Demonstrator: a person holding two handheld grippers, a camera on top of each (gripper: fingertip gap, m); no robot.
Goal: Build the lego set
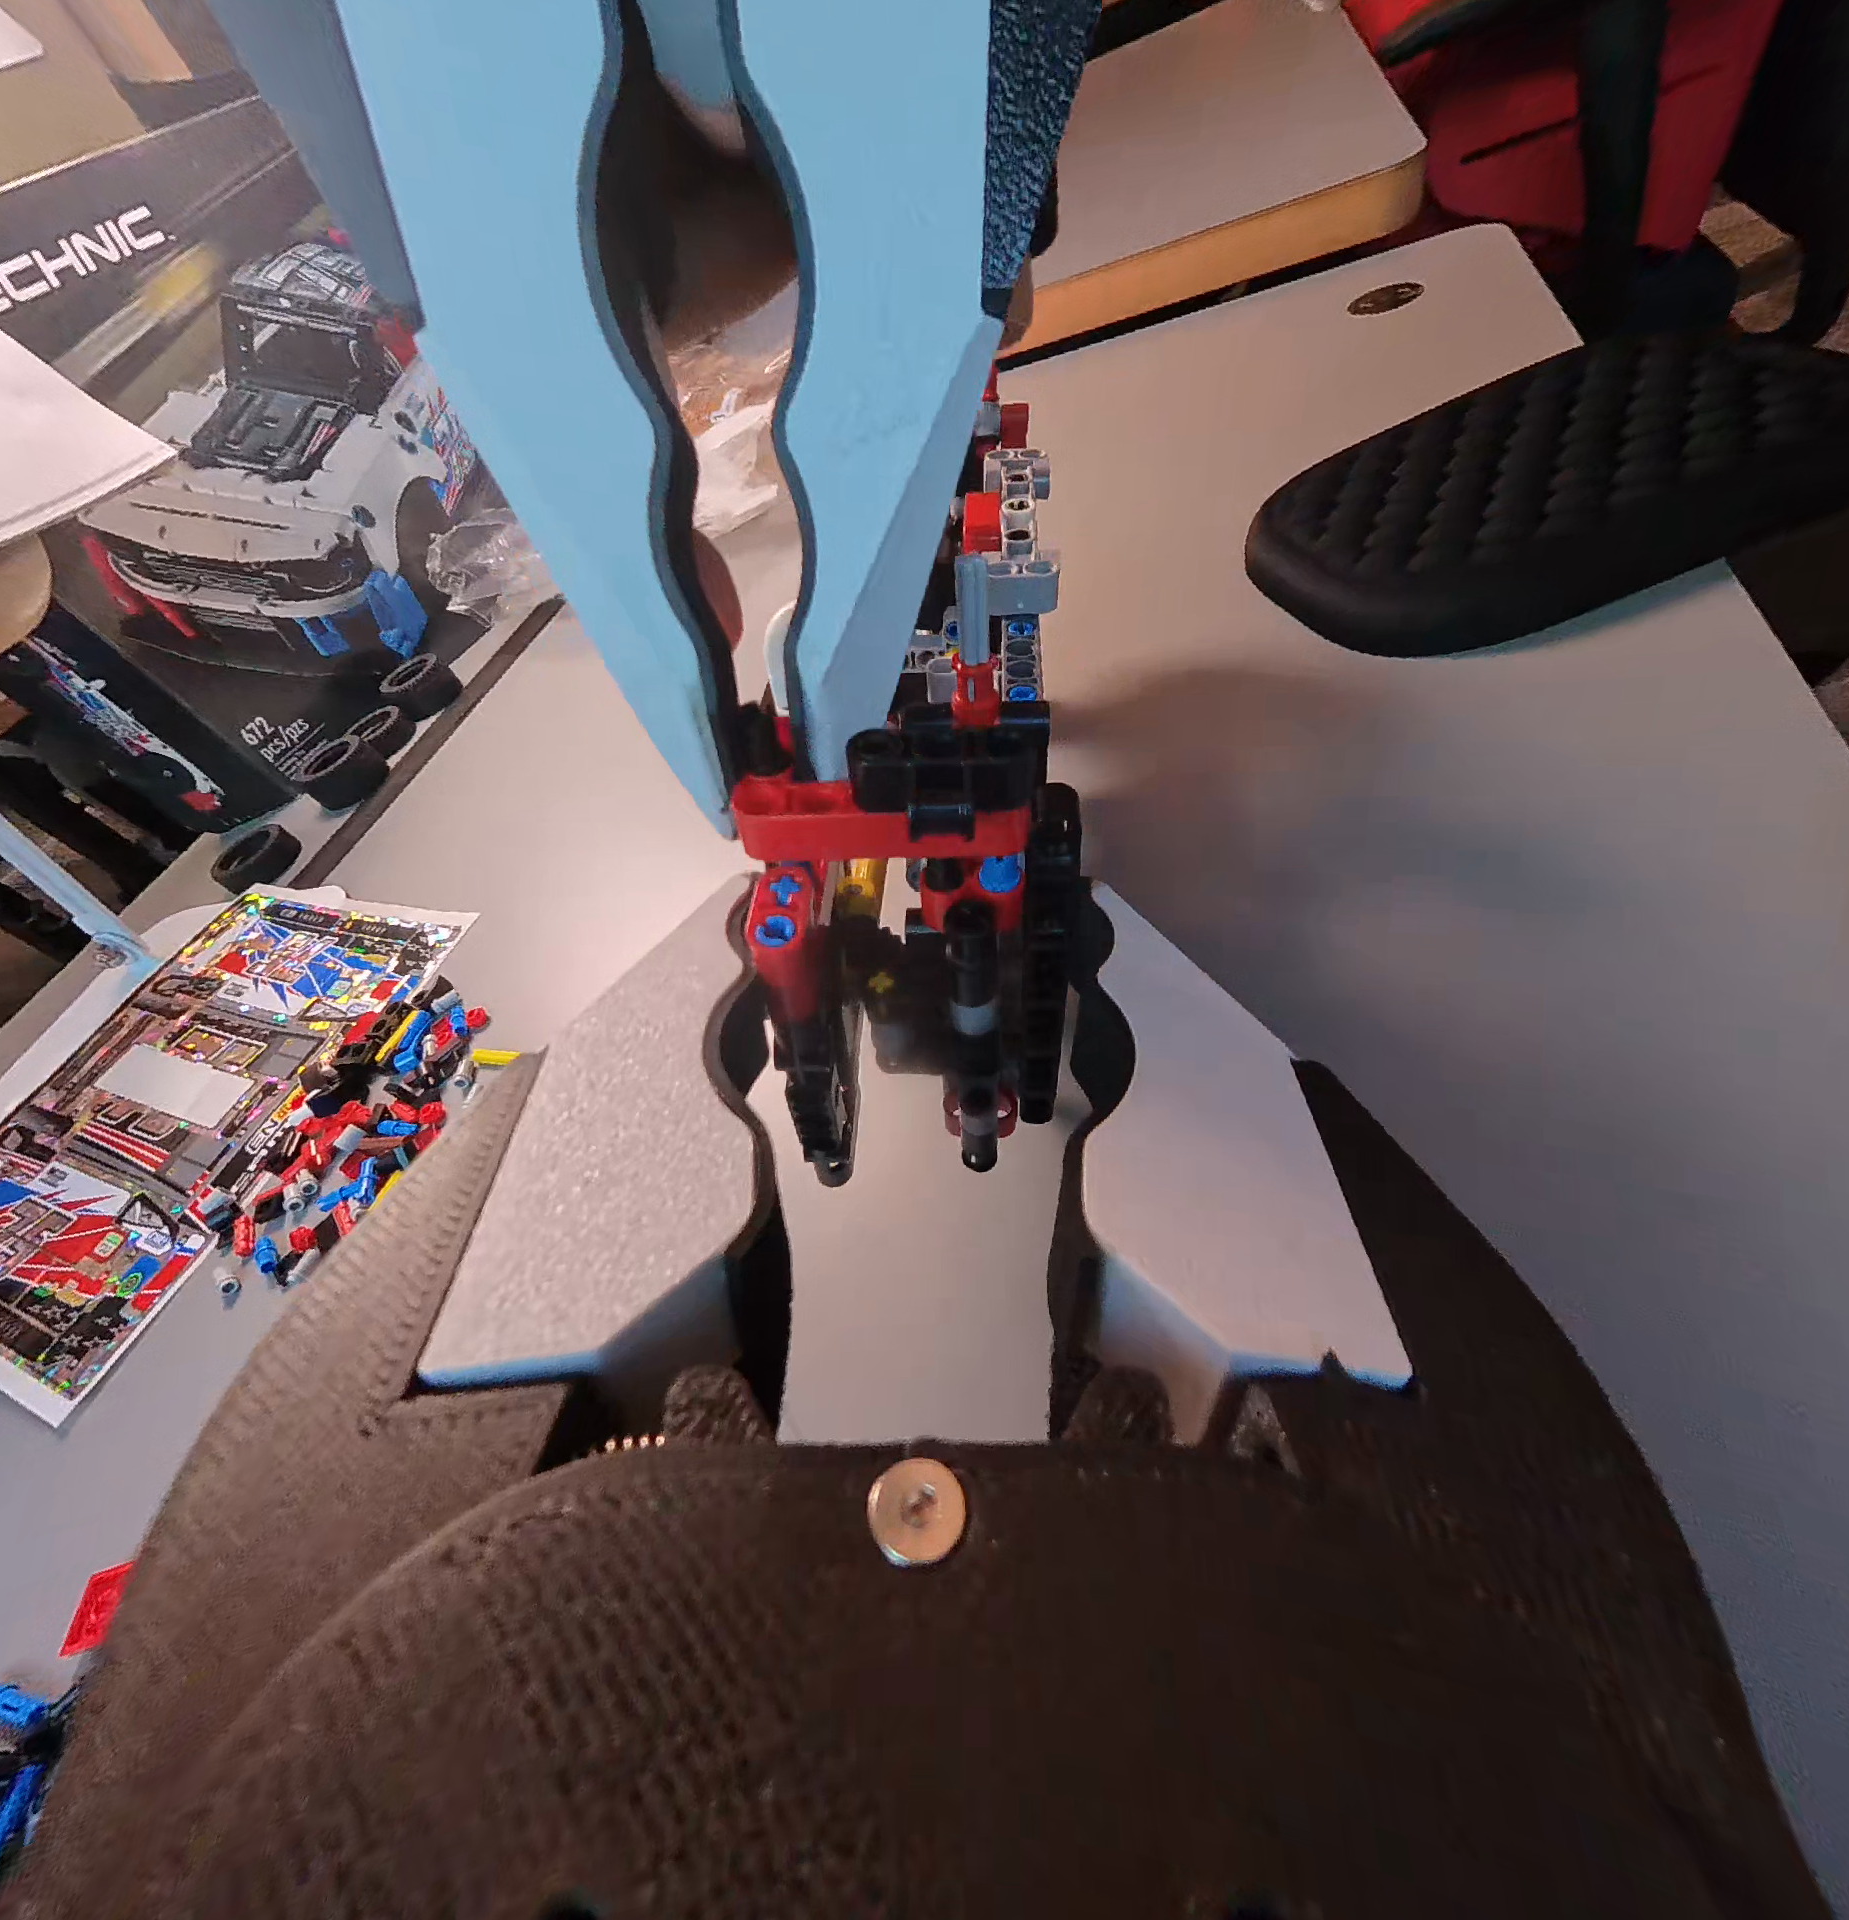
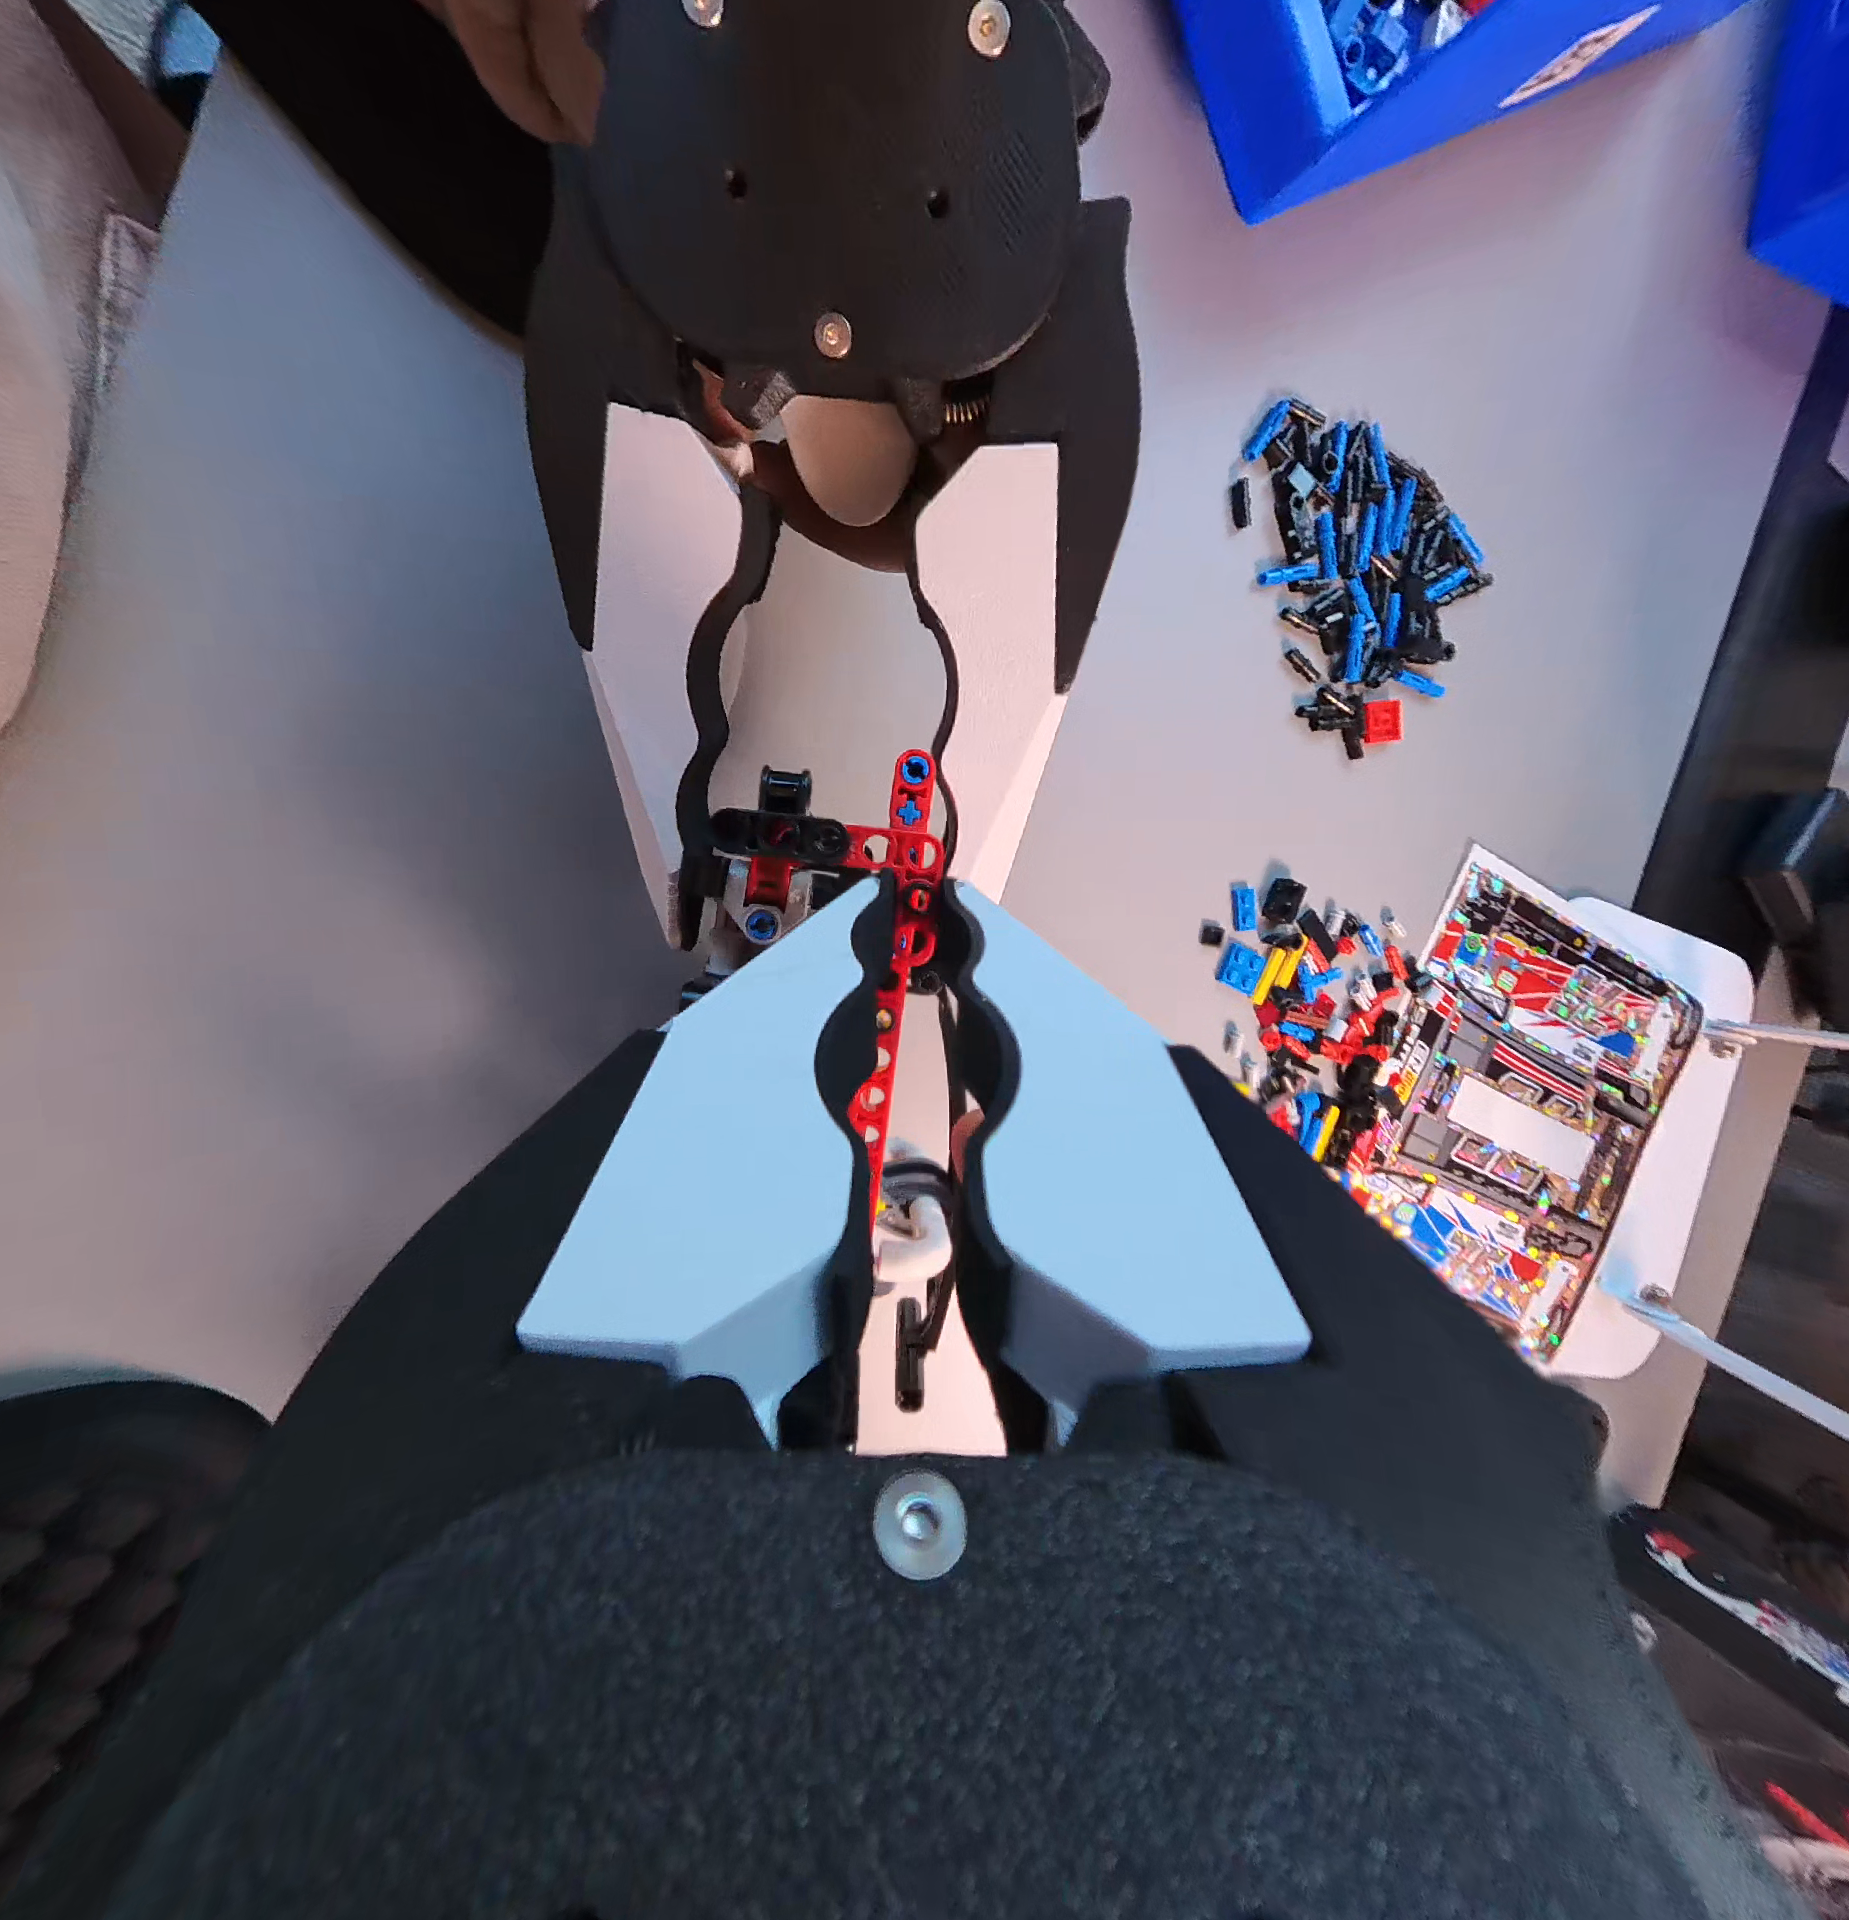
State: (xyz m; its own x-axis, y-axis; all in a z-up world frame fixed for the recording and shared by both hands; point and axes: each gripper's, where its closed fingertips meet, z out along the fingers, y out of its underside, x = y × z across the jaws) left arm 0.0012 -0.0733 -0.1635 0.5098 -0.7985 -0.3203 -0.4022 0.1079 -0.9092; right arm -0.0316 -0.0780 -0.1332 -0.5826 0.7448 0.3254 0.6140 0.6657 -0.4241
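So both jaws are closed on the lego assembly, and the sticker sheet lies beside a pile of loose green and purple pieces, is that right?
Not quite: the loose pieces beside the sticker sheet are red, blue, black and yellow, as the right wrist view shows. Both sets of jaws do grip the lego assembly.

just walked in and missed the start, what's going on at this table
A person is building a lego set with two hand-held grippers. The left gripper is closed around the sides of a partly built red, black and grey lego assembly on the grey table. The right gripper comes from the opposite side and pinches a long red beam on that assembly. Off to the side lie a sticker sheet, a pile of mixed small parts and a pile of blue and black pins.
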